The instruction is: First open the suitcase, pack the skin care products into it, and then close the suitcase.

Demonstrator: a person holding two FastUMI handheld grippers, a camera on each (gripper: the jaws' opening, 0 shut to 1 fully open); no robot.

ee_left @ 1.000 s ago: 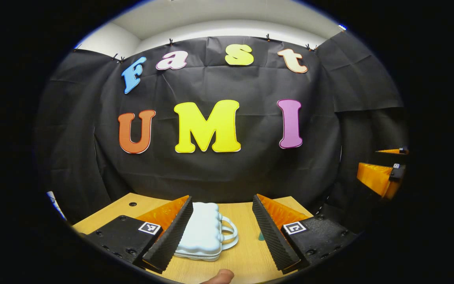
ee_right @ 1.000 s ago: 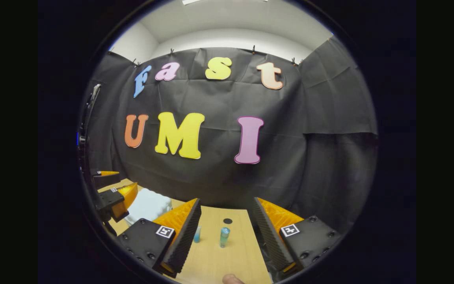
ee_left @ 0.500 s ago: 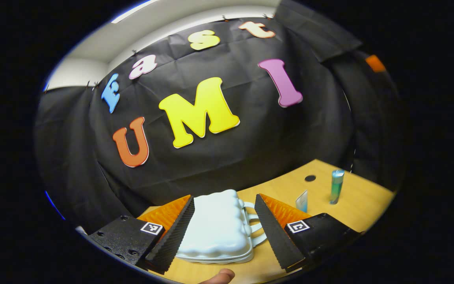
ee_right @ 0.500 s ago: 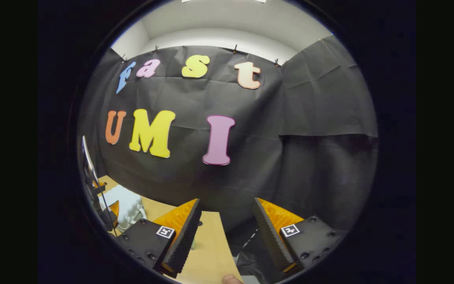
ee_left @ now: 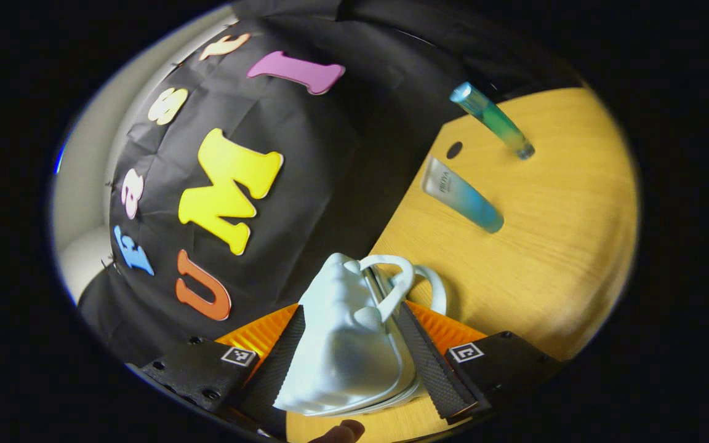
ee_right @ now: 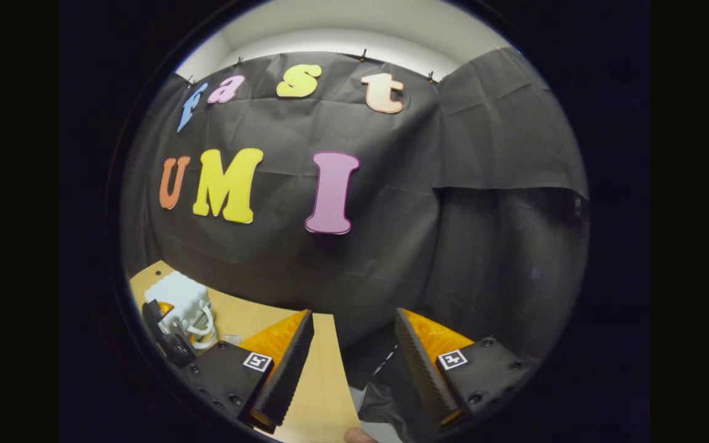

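The white ribbed suitcase [ee_left: 342, 344] lies shut on the wooden table [ee_left: 551, 246], its two handles pointing toward the table's middle. My left gripper [ee_left: 349, 307] is open and rolled onto its side, with the suitcase's body between its fingers. A clear-to-blue tube [ee_left: 462, 195] and a slim blue-green bottle [ee_left: 493, 120] stand beyond the handles. My right gripper [ee_right: 353, 314] is open with nothing in it, held over the table's right edge. In the right gripper view the suitcase [ee_right: 177, 295] sits far left, with the left gripper [ee_right: 167, 335] against it.
A small round hole [ee_left: 454, 149] marks the tabletop near the tube. The black cloth wall closes the table's far side. In the right gripper view the table [ee_right: 317, 381] ends under my right gripper, with dark cloth [ee_right: 391, 394] below.
My left gripper has rolled over and moved forward until the suitcase sits between its fingers. The right gripper has swung right, so the bottles left its view.
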